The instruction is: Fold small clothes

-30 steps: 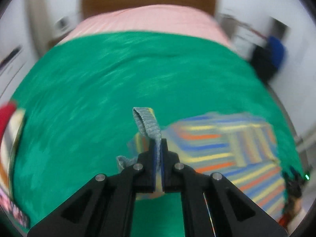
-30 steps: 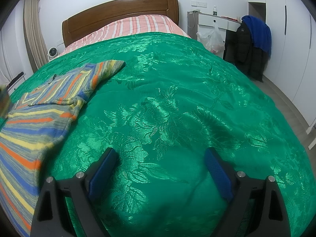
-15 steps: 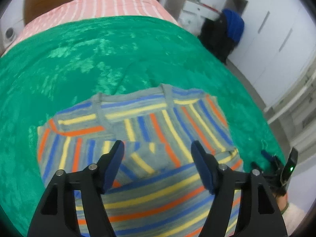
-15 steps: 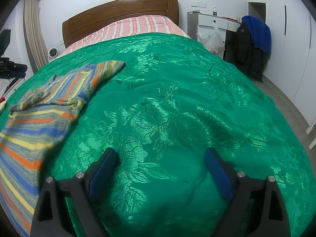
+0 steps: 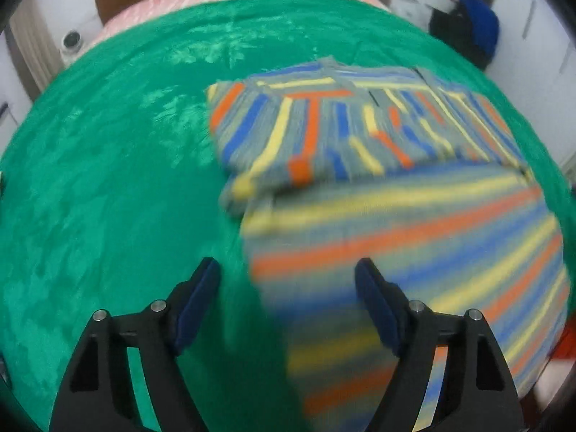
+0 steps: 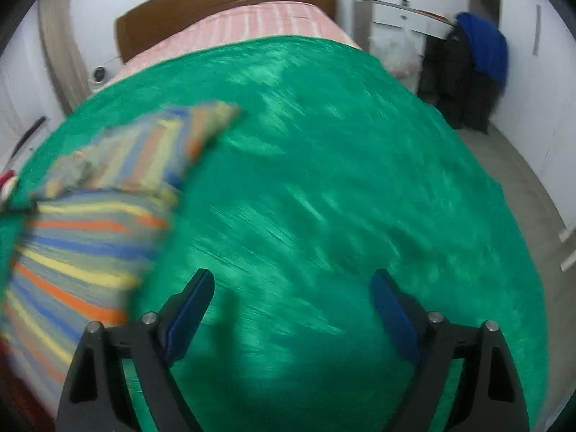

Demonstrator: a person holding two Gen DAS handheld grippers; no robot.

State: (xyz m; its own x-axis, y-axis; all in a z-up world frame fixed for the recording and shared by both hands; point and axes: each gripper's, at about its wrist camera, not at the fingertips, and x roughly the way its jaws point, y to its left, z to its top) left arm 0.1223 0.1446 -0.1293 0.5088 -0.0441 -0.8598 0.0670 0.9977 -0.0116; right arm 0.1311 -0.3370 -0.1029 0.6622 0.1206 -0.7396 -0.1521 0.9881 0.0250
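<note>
A small striped sweater in grey, blue, yellow and orange lies flat on the green bedspread. One sleeve is folded across its upper part. My left gripper hovers low over the sweater's left edge, its jaws opening and their pads touching no cloth. In the right wrist view the same sweater sits at the left, with its other sleeve stretched out toward the headboard. My right gripper stands open over bare green bedspread, to the right of the sweater.
The bed has a brown wooden headboard and a pink striped sheet beyond the green cover. Dark and blue clothes hang by the white cupboards at the right. Grey floor runs along the bed's right edge.
My left gripper let go of the grey sleeve cuff, opened wide and sank toward the sweater's left edge. The sleeve now lies folded over the chest. My right gripper rose a little, still open.
</note>
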